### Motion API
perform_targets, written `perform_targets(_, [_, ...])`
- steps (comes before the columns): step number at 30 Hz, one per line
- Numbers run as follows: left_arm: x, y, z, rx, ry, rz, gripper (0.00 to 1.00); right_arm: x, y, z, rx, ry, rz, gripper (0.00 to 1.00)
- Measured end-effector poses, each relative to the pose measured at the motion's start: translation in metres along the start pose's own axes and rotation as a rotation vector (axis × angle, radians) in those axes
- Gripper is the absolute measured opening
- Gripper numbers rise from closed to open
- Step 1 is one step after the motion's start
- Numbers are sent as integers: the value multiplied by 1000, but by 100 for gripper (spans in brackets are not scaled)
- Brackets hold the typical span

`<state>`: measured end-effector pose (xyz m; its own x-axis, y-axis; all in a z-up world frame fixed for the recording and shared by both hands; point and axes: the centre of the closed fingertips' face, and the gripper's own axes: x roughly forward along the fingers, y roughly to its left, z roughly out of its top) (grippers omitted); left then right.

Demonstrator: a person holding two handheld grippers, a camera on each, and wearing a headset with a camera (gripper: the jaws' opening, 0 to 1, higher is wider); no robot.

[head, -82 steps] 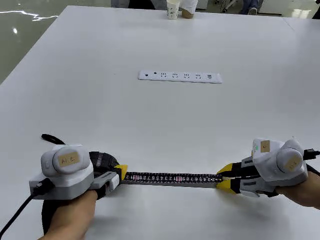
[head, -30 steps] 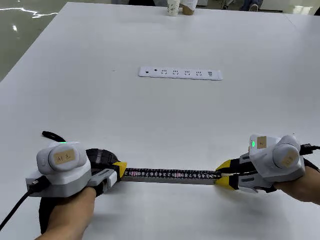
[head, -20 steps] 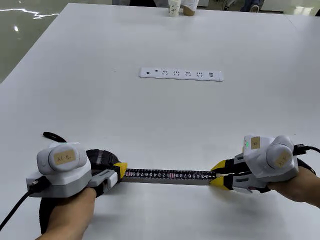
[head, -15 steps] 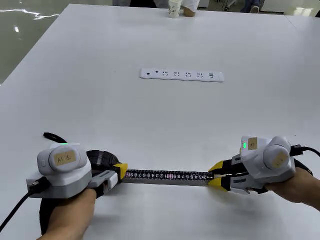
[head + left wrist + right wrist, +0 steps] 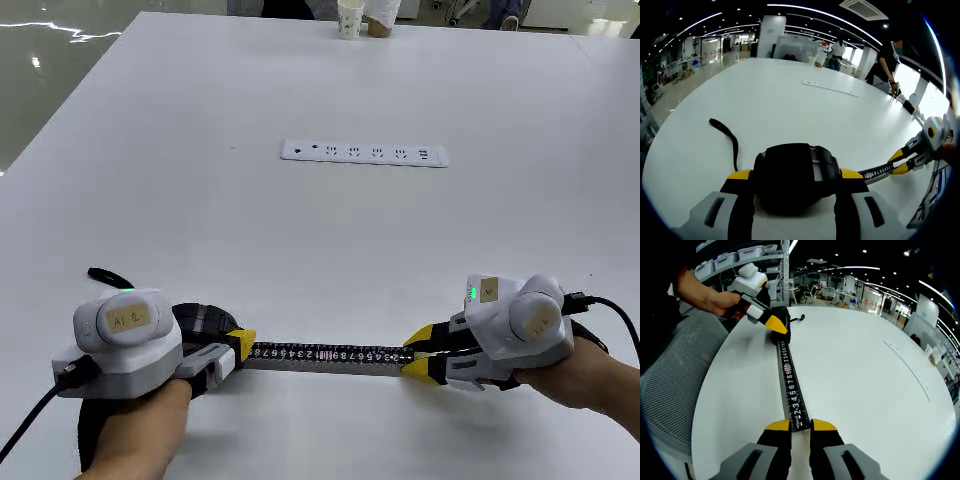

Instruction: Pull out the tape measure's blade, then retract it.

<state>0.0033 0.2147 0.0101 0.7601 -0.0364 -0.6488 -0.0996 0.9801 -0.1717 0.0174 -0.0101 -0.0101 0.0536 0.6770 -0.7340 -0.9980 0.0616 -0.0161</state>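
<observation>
Black case sits at the near left of the surface, clamped across its sides by the left tongs. The blade runs out of it to the right, lying flat along the near edge, printed face up. Its free end is pinched between the closed right tongs. The end hook is hidden by the jaws.

Risks, as judged:
- The right tongs hold only the very tip. If that grip slips, the spring would likely whip the blade back into the case uncontrolled.
- If the right tongs drift off the blade's line, the blade may buckle or twist on edge.
- The case is rounded. A sideways pull could roll it in the left tongs, or drag it across the smooth top.
- The case's black strap trails loose on the far left, clear of the blade. Low concern.

Surface: white, smooth, large and mostly bare. A white power strip lies towards the far side, well apart from the work. A paper cup stands at the far edge.

Room: open workshop with a glossy floor, ceiling light strips, and shelving with bins. A grey mesh chair stands by the near edge. People stand at the far end in the left gripper view.
</observation>
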Motion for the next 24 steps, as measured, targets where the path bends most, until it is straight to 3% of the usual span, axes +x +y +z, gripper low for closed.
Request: perform_targets(24, [1, 2, 0, 0, 7, -8, 60, 13, 5, 15, -8, -7, 12, 10])
